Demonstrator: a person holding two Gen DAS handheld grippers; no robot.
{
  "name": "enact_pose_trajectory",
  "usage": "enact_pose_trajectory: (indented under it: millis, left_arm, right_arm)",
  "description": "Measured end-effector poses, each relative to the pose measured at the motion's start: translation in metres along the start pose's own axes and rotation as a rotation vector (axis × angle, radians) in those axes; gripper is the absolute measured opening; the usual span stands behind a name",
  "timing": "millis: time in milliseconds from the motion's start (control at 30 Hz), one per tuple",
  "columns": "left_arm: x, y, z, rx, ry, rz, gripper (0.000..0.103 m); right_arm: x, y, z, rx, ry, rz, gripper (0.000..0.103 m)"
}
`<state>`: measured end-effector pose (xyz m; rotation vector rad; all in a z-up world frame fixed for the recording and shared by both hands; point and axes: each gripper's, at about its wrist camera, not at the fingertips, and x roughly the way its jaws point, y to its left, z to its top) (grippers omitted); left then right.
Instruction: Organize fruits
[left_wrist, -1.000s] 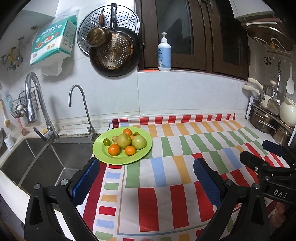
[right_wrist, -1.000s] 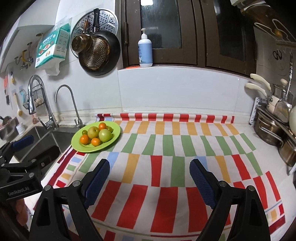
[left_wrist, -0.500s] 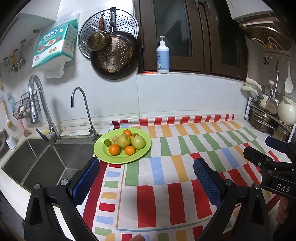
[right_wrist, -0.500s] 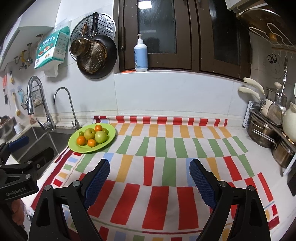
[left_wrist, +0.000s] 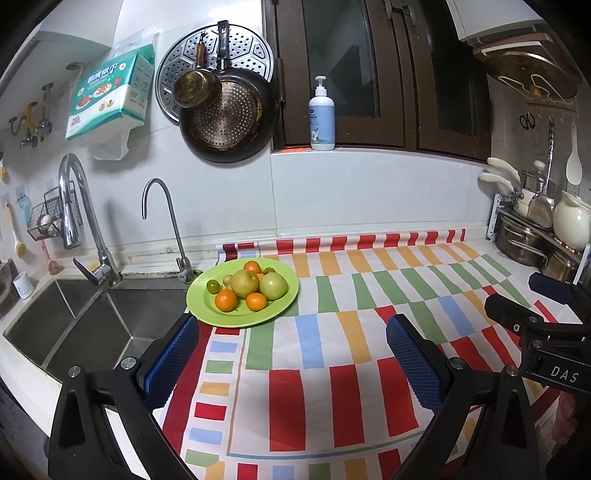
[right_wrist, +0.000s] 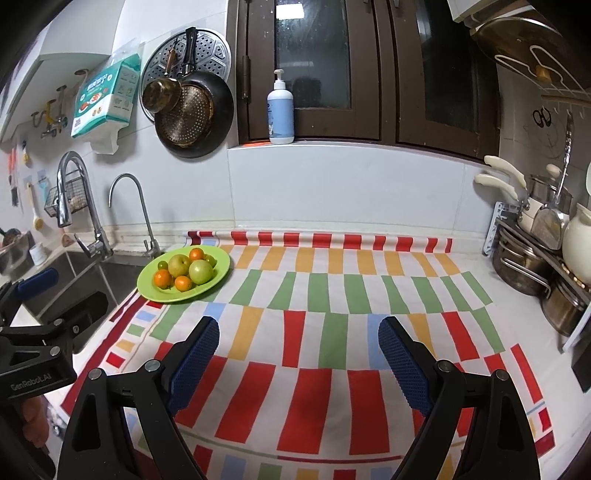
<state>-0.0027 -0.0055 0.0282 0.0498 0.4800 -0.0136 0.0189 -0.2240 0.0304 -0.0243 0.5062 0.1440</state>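
A kitchen counter was covered by a striped cloth (left_wrist: 332, 354) in red, green, yellow and blue blocks. At the cloth's far left corner, just beside a steel sink (left_wrist: 85, 325), sat a green plate (left_wrist: 207, 306) piled with fruit: a yellowish pear (left_wrist: 245, 283) in the middle, a green apple (left_wrist: 273, 285) touching its right side, two oranges (left_wrist: 226, 299) at the front, a third orange at the back and a small green fruit (left_wrist: 212, 286) on the left. The left gripper (left_wrist: 295, 358) hovered above the cloth just in front of the plate, its blue-padded fingers spread wide with nothing between them. The right gripper (right_wrist: 299, 354) hung over the middle of the cloth, well apart from the plate (right_wrist: 216, 275), likewise spread wide and empty. Each gripper showed at the edge of the other's view. On the wall behind hung a dark frying pan (left_wrist: 229, 118) and a perforated steamer tray. A white pump bottle (left_wrist: 322, 118) stood on the window ledge. Stainless pots (right_wrist: 524, 262) and a cream jug sat on a rack at the far right.
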Motion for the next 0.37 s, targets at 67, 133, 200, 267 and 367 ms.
enact_pose_trajectory:
  millis: [67, 133, 200, 267, 367]
  left_arm:
    - [0.0002, 0.0002, -0.0002, -0.002, 0.002, 0.002, 0.103]
    - [0.0006, 0.0005, -0.0010, -0.003, 0.007, 0.004, 0.103]
    - [0.0014, 0.0011, -0.0017, -0.006, 0.012, 0.004, 0.103]
    - [0.0032, 0.0015, -0.0030, -0.004, 0.019, 0.009, 0.103]
    - [0.0057, 0.0025, -0.0040, -0.005, 0.030, 0.008, 0.103]
  right_arm:
    - [0.0003, 0.0002, -0.0003, -0.006, 0.001, 0.000, 0.089]
    - [0.0004, 0.0002, -0.0009, -0.008, 0.004, 0.004, 0.089]
    - [0.0010, 0.0009, -0.0010, -0.010, 0.007, 0.005, 0.089]
    - [0.0010, 0.0014, -0.0015, -0.010, 0.010, 0.005, 0.089]
    - [0.0019, 0.0023, -0.0028, -0.008, 0.017, 0.004, 0.089]
